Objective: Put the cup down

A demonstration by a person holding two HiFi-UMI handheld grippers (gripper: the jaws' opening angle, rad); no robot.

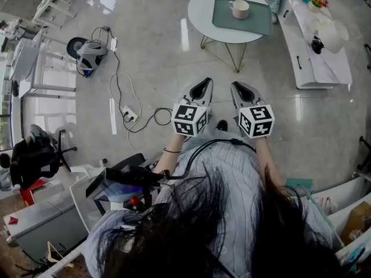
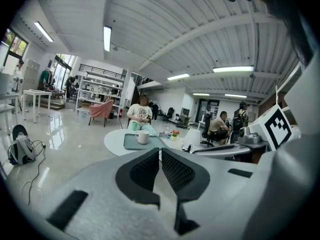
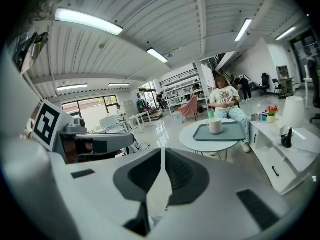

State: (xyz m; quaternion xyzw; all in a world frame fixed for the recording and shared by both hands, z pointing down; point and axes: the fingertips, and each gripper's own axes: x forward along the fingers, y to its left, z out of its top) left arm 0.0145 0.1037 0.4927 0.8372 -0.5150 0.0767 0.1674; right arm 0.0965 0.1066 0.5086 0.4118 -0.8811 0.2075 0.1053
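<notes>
Bag (image 1: 90,55) dumped on the floor far left, with a cable (image 1: 117,77) snaking down to a power strip (image 1: 130,116). Next over is the left gripper (image 1: 202,87), jaws pressed together with nothing between them. Up ahead, well apart from both grippers across the shiny floor, sits the round white table (image 1: 200,10). Cup (image 1: 239,8) is standing upright on the green tray (image 1: 258,22) on that table, handle to the left in the head view, and neither gripper is touching it. The gripper views show a person (image 3: 226,101) seated just behind the table. Right gripper (image 1: 243,88) is just beside the left one, same deal: jaws closed on nothing, pointing toward the table. Far right there's a long white bench (image 1: 324,62) with flowers (image 1: 316,3) at its far end.
</notes>
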